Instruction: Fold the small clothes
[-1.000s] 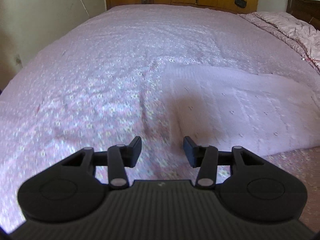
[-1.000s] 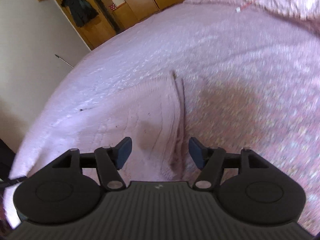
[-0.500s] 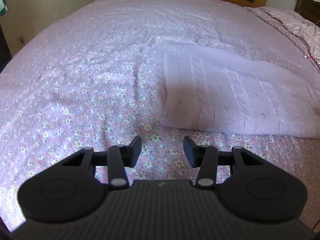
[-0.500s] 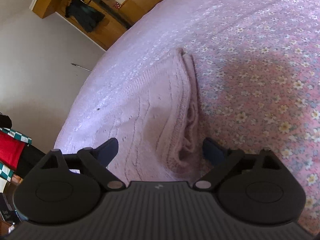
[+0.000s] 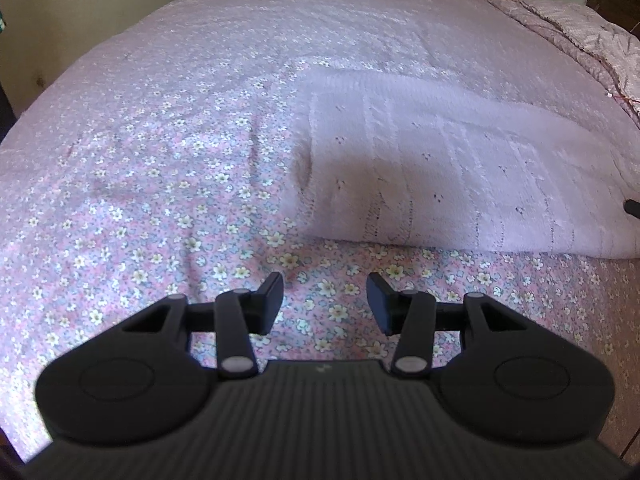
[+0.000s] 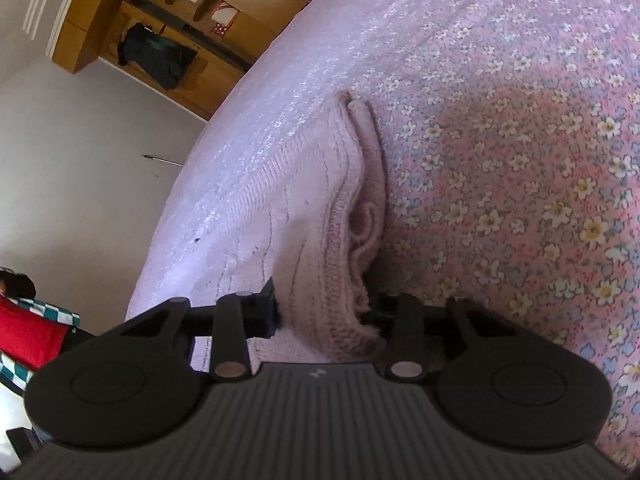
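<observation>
Pale pink knit, folded into a flat rectangle, is the garment [image 5: 460, 168] lying on the bed [image 5: 160, 160], whose flowered pink sheet spreads around it on every side. The left wrist view takes in the garment's whole broad top face with its ribbed columns and small eyelets, plus a quilted blanket [image 5: 580, 32] at the far right corner of the bed. The right wrist view shows what that one hides: the garment's layered edge [image 6: 360, 216], several thicknesses stacked and slightly wavy, and a wooden wardrobe [image 6: 152, 32] with a dark coat hanging (beyond the bed's edge).

The left gripper [image 5: 325, 300] hovers over bare sheet just short of the garment's near edge, its fingers spread apart and touching nothing. The right gripper [image 6: 326, 316] has closed onto the garment's near corner, the knit bunched between its fingers.
</observation>
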Motion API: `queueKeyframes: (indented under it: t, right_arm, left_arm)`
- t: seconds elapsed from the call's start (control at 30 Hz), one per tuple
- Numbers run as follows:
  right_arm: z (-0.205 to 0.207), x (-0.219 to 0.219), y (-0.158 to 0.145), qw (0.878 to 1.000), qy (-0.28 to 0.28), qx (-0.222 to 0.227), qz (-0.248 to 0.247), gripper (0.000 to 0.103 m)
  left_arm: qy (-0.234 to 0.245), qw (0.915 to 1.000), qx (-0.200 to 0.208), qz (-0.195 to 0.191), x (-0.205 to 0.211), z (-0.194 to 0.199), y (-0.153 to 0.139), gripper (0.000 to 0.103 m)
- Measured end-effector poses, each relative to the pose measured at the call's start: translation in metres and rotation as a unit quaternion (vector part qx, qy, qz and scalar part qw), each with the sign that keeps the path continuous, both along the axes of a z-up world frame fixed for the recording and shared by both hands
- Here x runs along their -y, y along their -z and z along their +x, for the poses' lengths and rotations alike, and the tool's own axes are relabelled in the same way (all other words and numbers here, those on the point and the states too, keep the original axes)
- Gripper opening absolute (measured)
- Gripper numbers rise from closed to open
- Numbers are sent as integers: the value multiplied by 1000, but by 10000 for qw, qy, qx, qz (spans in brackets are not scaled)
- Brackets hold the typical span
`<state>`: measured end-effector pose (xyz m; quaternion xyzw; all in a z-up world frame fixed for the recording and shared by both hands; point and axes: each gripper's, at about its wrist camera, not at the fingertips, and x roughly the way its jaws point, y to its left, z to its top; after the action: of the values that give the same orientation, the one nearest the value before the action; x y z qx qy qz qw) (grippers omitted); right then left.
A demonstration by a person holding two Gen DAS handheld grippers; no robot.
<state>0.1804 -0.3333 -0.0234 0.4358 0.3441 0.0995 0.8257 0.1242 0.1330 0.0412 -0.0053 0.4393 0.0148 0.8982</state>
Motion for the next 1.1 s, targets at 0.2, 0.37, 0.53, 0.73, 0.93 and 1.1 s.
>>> queueKeyframes:
  t: [0.2,0.37,0.53,0.73,0.93,1.1]
  right_arm:
    - [0,-7,-1,10000,-14,66,-54,45]
    - [2,-9,-6,10000,11,-3,-91,36]
    - [5,-16,-27,9994,-34,318,147,32]
    - [20,-34,-53,9984,-137,461,312,31]
    - [25,-56,-81,9966,-367,721,157,30]
    - [30,-73,-99,9949,-578,824,71,30]
  left_arm:
    - [42,10000,-30,-22,2,-2,1,48]
    - [13,10000,-1,7,-5,-3,-2,48]
    - [-54,10000,18,56,-17,-6,-5,48]
    - [-144,9999,-16,63,-33,-5,-12,48]
    - [-173,9998,-8,134,-47,2,-18,48]
    - [-148,9996,53,245,-55,7,-19,48]
